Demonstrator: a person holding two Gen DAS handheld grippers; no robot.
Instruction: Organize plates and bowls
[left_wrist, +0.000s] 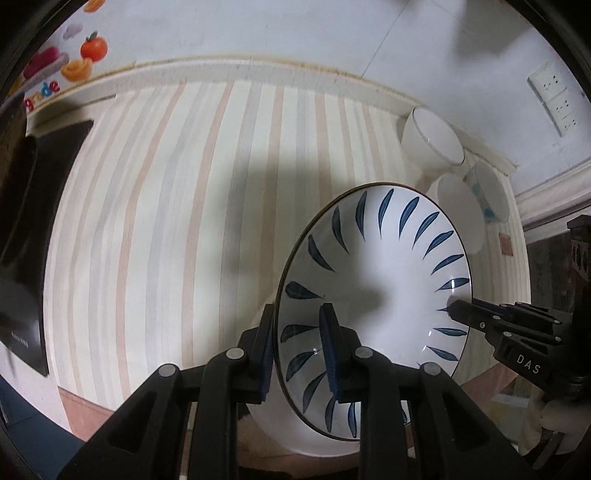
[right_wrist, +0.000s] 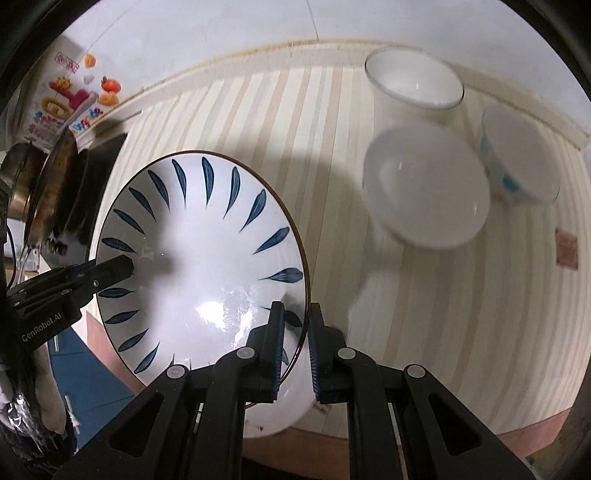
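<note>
A white bowl with blue leaf marks (left_wrist: 373, 291) is held above the striped table between both grippers. My left gripper (left_wrist: 299, 354) is shut on its left rim. My right gripper (right_wrist: 297, 347) is shut on its right rim; the bowl also shows in the right wrist view (right_wrist: 199, 258). The right gripper's fingers (left_wrist: 480, 317) show at the bowl's far side in the left view. Three bowls stand at the back right: a tall white one (right_wrist: 413, 81), a low white one (right_wrist: 424, 184) and one with blue marks (right_wrist: 517, 158).
The striped table (left_wrist: 166, 206) runs to a wall at the back. A dark cooktop (left_wrist: 29, 206) lies at the left with a metal pot (right_wrist: 33, 177) on it. A wall socket (left_wrist: 554, 96) is at the right. The table's front edge (right_wrist: 517, 435) is near.
</note>
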